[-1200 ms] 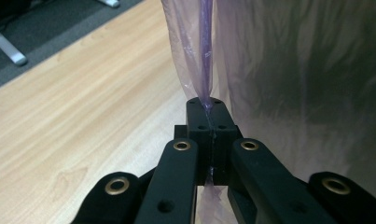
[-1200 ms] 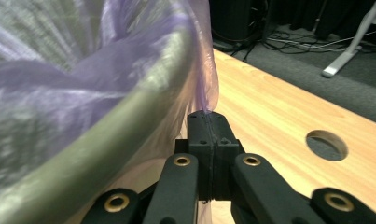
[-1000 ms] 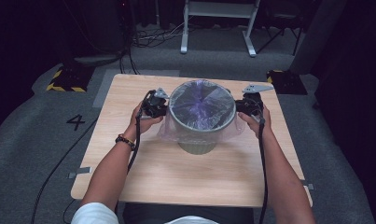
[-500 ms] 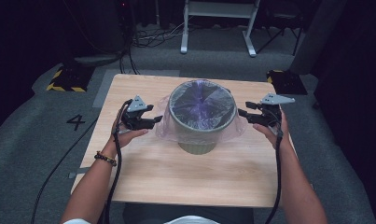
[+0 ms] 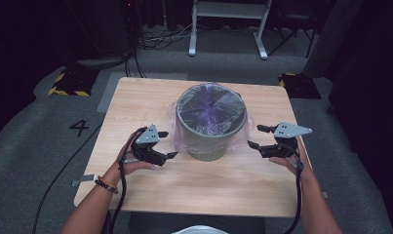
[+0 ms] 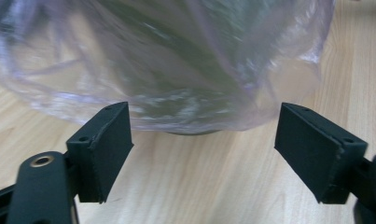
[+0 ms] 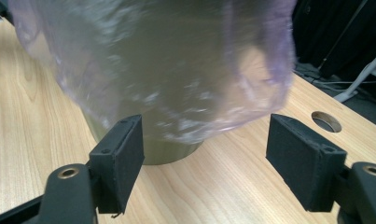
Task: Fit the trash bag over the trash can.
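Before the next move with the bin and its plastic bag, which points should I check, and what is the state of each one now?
1. Left gripper free of the bag: ok; its jaws have just been opening, with nothing between them.
2. Right gripper free of the bag: ok; its jaws have also just been opening, nothing between them.
3. Round grey-green waste bin upright on the light wooden table: ok.
4. Thin translucent purple plastic bag folded over the bin's rim at the front and sides: ok; far side cannot tell.
5. Bag skirt hanging evenly: not ok; it bulges loosely.
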### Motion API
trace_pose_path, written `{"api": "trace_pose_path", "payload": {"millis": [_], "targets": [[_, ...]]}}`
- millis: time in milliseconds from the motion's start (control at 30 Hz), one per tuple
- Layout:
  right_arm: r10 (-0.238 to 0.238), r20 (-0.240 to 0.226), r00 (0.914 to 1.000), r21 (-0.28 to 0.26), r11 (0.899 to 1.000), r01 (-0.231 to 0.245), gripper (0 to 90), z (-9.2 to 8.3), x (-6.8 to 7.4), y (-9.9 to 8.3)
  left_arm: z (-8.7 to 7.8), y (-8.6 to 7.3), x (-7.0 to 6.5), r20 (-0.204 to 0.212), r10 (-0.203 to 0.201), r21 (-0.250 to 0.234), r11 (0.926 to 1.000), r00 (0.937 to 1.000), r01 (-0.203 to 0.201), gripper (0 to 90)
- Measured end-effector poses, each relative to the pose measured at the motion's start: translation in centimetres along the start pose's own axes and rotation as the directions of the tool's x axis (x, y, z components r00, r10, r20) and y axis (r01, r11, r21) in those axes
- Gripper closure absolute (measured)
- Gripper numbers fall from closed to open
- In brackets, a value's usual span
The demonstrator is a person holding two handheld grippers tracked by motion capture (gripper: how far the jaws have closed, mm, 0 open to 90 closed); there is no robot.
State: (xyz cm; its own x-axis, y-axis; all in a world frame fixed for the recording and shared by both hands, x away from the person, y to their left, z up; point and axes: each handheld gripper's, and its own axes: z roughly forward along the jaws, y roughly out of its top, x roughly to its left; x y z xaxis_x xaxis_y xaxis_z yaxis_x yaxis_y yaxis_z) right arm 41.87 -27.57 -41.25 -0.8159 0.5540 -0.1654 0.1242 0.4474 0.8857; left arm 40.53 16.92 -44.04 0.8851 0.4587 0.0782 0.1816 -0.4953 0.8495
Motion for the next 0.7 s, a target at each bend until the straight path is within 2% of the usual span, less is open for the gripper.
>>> {"api": "trace_pose_path", "payload": {"millis": [33,67,133,167,233,267,300,333,367,400,433,467,500,533,600,633,700], "targets": [[-0.009,-0.017,0.9998,-0.003,1.0,0.009,26.2,0.1,0.4,-0.1,0.2,0.1,-0.3,0.002,0.011,0.007,0.9999,0.9999,-0.011,17.9],[-0.021,-0.019,0.9996,-0.002,1.0,0.021,26.0,0.3,0.9,-0.2,0.5,0.2,-0.5,-0.013,0.021,0.013,0.9997,0.9997,-0.021,17.9],[-0.034,-0.014,0.9993,0.0,0.999,0.034,25.6,0.5,1.3,-0.2,0.7,0.3,-0.7,-0.013,0.03,0.018,0.9994,0.9995,-0.03,17.9],[-0.05,-0.026,0.9984,0.001,0.999,0.05,26.0,0.7,1.7,-0.2,0.9,0.5,-0.8,-0.014,0.043,0.023,0.9988,0.999,-0.043,18.3],[-0.088,-0.002,0.9961,0.006,0.996,0.088,29.5,1.4,2.7,0.0,1.3,0.9,-1.0,-0.031,0.05,0.025,0.9985,0.9983,-0.049,26.4],[-0.088,-0.002,0.9961,0.006,0.996,0.088,29.5,1.4,2.7,0.0,1.3,0.9,-1.0,-0.031,0.05,0.025,0.9985,0.9983,-0.049,36.7],[-0.089,0.011,0.996,-0.018,0.996,0.089,41.1,1.5,3.1,0.1,1.6,1.1,-1.1,-0.074,0.065,0.037,0.9973,0.9951,-0.062,42.1],[-0.089,0.011,0.996,-0.018,0.996,0.089,41.1,1.5,3.1,0.1,1.6,1.1,-1.1,-0.074,0.065,0.037,0.9973,0.9951,-0.062,47.0],[-0.085,0.028,0.996,-0.021,0.996,0.086,47.6,1.6,3.2,0.2,1.6,1.2,-1.1,-0.069,0.076,0.041,0.9965,0.9947,-0.073,47.0],[-0.08,0.05,0.9955,-0.022,0.996,0.081,64.0,1.6,3.3,0.2,1.7,1.2,-1.1,-0.084,0.093,0.042,0.9951,0.9921,-0.09,66.6],[-0.08,0.057,0.9951,-0.019,0.996,0.081,70.4,1.7,3.2,0.2,1.9,1.2,-0.9,-0.101,0.088,0.052,0.9952,0.991,-0.083,74.0],[-0.076,0.056,0.9956,-0.02,0.997,0.077,78.2,1.7,3.2,0.1,1.9,1.2,-0.7,-0.093,0.09,0.047,0.9952,0.9917,-0.085,83.1],[-0.076,0.056,0.9956,-0.02,0.997,0.077,78.2,1.7,3.2,0.1,1.9,1.2,-0.7,-0.093,0.09,0.047,0.9952,0.9917,-0.085,88.8],[-0.072,0.047,0.9963,-0.022,0.997,0.073,83.6,1.7,3.1,0.0,2.0,1.1,-0.6,-0.099,0.092,0.051,0.9949,0.9909,-0.087,88.8],[-0.057,0.023,0.9981,-0.014,0.998,0.057,90.0,1.9,3.0,-0.5,2.3,0.8,-0.4,-0.075,0.077,0.063,0.9954,0.9942,-0.072,89.9],[-0.057,0.023,0.9981,-0.014,0.998,0.057,90.0,1.9,3.0,-0.5,2.3,0.8,-0.4,-0.075,0.077,0.063,0.9954,0.9942,-0.072,89.9],[-0.031,0.007,0.9995,0.008,0.999,0.031,90.0,2.2,2.7,-1.2,2.7,0.4,-0.4,-0.068,0.079,0.095,0.9928,0.9945,-0.073,89.9]]}}
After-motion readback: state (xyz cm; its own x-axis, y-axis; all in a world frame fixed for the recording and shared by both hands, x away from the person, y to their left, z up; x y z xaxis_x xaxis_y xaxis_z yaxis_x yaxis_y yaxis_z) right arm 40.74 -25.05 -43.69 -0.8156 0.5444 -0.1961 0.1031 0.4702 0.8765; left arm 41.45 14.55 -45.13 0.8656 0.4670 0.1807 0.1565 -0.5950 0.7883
